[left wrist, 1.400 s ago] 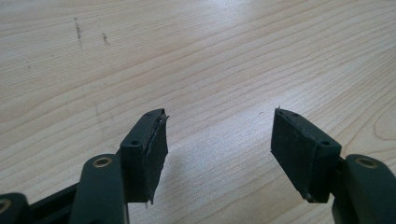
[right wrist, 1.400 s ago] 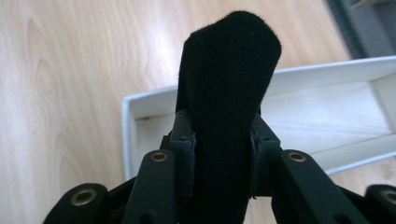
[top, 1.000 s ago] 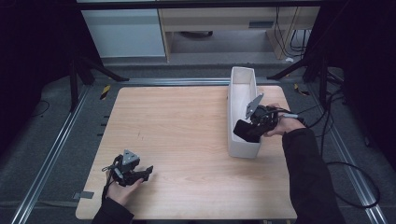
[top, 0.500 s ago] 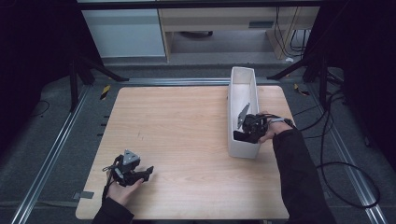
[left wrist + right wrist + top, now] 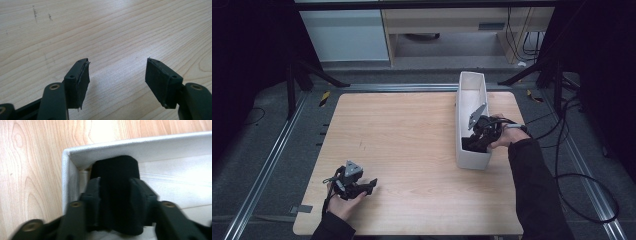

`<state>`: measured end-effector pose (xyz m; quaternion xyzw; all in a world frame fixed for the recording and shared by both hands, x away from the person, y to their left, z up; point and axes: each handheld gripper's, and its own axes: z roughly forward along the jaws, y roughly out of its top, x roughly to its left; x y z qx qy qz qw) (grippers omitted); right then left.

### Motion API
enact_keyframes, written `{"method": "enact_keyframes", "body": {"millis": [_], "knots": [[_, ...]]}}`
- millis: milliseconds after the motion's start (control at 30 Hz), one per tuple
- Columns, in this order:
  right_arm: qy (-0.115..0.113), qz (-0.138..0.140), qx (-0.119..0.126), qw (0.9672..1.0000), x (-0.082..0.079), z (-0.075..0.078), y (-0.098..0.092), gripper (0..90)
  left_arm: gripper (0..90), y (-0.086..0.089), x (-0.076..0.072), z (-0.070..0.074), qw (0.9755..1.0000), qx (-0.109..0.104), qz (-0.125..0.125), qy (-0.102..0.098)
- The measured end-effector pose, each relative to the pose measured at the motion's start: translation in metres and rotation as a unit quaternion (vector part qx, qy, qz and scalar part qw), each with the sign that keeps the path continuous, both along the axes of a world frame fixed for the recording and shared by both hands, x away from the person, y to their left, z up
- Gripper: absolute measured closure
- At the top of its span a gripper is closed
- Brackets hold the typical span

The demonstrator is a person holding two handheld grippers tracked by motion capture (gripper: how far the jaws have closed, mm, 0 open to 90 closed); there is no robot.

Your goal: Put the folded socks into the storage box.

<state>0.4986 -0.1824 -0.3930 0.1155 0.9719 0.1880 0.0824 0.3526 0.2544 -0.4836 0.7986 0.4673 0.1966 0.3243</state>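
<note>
We judged the step in hand to be setting the black block (image 5: 113, 195) down inside the white bin (image 5: 150, 145), at its near corner; to do it well, the block should rest on the bin floor before the jaws part fully, and the gripper should then lift straight up so the pads do not drag it against the wall. The block looked matte black, with a rounded top edge and no markings that we could make out; whether it was cloth or foam we could not tell. It stood between the pads of the right gripper (image 5: 113, 202), whose jaws had just been opening yet in the right gripper view lay against its sides. In the high view the right gripper (image 5: 479, 135) reached into the bin (image 5: 472, 82) at the table's (image 5: 412, 130) right side. The left gripper (image 5: 117, 75) hung wide open and empty above bare wood, well apart from the bin.
</note>
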Motion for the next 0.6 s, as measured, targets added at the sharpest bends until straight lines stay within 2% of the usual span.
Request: {"method": "enact_keyframes", "body": {"millis": [67, 133, 267, 367, 467, 500, 600], "knots": [[0.002, -0.001, -0.017, 0.9998, 0.002, -0.004, 0.001, 67.6, 34.5, 0.000, 0.000, 0.000, 1.0000, 0.000, 0.000, -0.001], [-0.002, -0.004, -0.025, 0.9997, 0.003, -0.007, 0.001, 68.1, 34.5, 0.000, 0.000, 0.000, 1.0000, 0.002, -0.001, -0.001], [-0.024, 0.002, 0.001, 0.9997, 0.003, -0.001, 0.002, 65.6, 34.6, -0.001, 0.000, -0.001, 1.0000, 0.001, -0.001, 0.001], [-0.031, -0.002, 0.001, 0.9995, 0.004, 0.002, 0.001, 63.5, 34.5, -0.001, 0.000, -0.001, 1.0000, 0.004, -0.003, 0.003], [-0.043, -0.015, -0.017, 0.9988, 0.007, -0.003, 0.000, 59.5, 34.5, -0.002, 0.000, 0.000, 1.0000, 0.006, -0.005, 0.000], [-0.044, -0.021, -0.022, 0.9986, 0.009, -0.005, -0.001, 58.2, 34.5, -0.002, 0.000, 0.000, 1.0000, 0.005, -0.005, 0.000], [-0.028, -0.031, -0.025, 0.9988, 0.013, -0.012, -0.001, 56.7, 34.5, -0.002, 0.000, -0.001, 1.0000, 0.004, -0.005, 0.004]]}}
